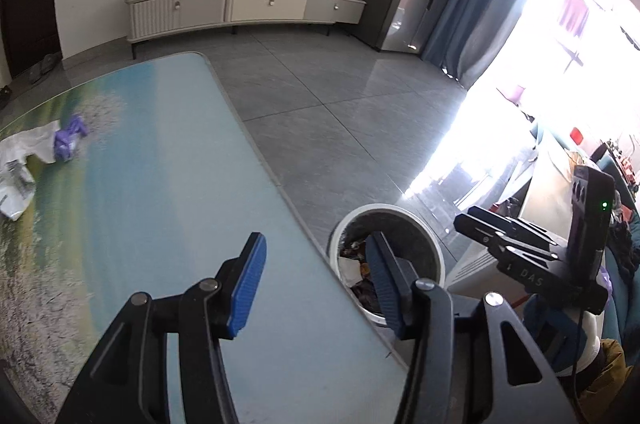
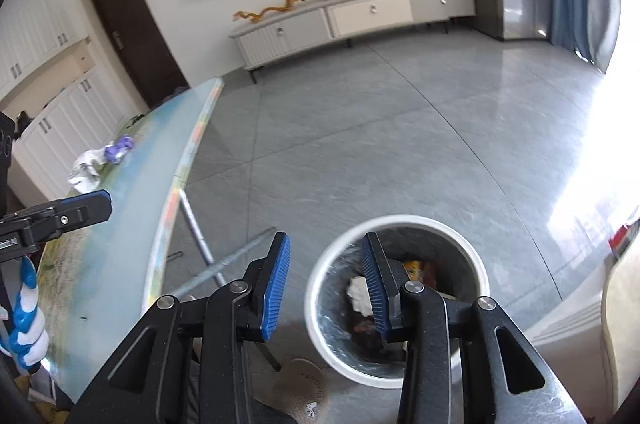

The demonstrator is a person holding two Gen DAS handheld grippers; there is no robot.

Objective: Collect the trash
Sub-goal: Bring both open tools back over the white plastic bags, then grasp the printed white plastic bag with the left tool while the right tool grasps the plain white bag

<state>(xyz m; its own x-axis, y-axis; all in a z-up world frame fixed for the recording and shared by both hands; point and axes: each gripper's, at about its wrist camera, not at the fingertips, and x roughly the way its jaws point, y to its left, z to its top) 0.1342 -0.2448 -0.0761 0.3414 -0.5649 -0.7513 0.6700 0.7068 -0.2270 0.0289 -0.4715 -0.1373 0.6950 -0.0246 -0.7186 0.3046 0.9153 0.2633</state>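
Table: a glass-topped table [image 1: 160, 183] with a printed blue and green scene is filling the left of the left wrist view, its rounded edge running along the grey tiled floor [image 1: 340, 103].
Room: a pale TV cabinet [image 1: 244, 7] is standing at the far wall under a dark screen, with 2 golden figurines on top; blue curtains [image 1: 472, 3] are hanging at the right beside a glaring window.
Bin: a round white trash bin [image 2: 400, 304] is sitting on the floor just off the table's near edge, with scraps lying inside.
Trash on table: a white crumpled bag [image 1: 20, 163] and a purple wad [image 1: 70, 137] are lying at the table's far left, well apart from both grippers.
Left gripper [image 1: 316, 288]: jaws are standing apart, gripping nothing, over the table edge.
Right gripper [image 2: 326, 288]: jaws are parted and empty, hanging above the bin's rim.
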